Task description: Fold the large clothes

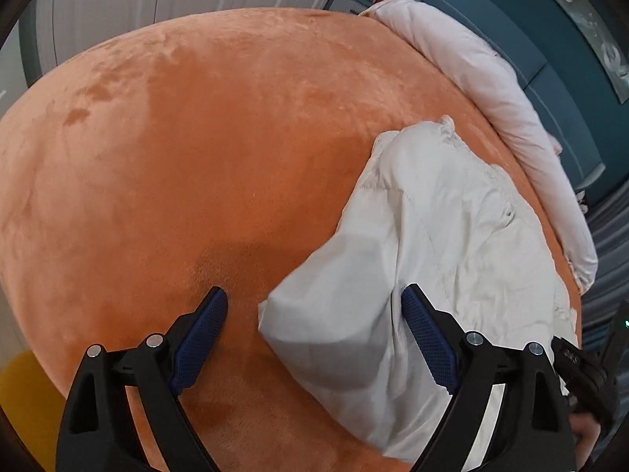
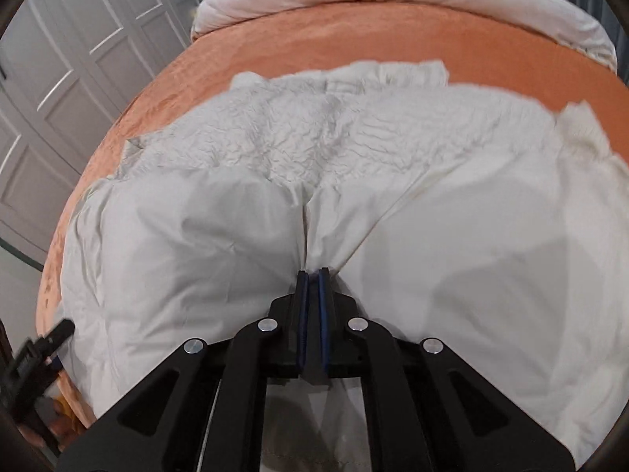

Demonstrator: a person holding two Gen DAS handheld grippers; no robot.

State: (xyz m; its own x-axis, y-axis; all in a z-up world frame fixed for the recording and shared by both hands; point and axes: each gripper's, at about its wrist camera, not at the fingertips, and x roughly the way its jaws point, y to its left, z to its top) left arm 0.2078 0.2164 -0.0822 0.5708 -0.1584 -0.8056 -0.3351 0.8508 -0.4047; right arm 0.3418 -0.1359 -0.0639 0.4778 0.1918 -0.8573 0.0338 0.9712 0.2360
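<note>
White garment [image 2: 393, 181] on orange bed [image 1: 196, 137], spread away from right gripper [image 2: 313, 273], clenched on its near hem. Left gripper [image 1: 314, 314] released, empty (fold's corner just below, betw. fingers), garment's bulk to its right.

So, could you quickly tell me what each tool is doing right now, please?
Left tool: open, holding nothing; the white garment lies under it.
Right tool: closed, pinching a bunched fold of the white garment.

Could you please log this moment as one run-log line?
left gripper: jaws open, empty | right gripper: jaws shut on white garment | garment on orange bedspread
</note>
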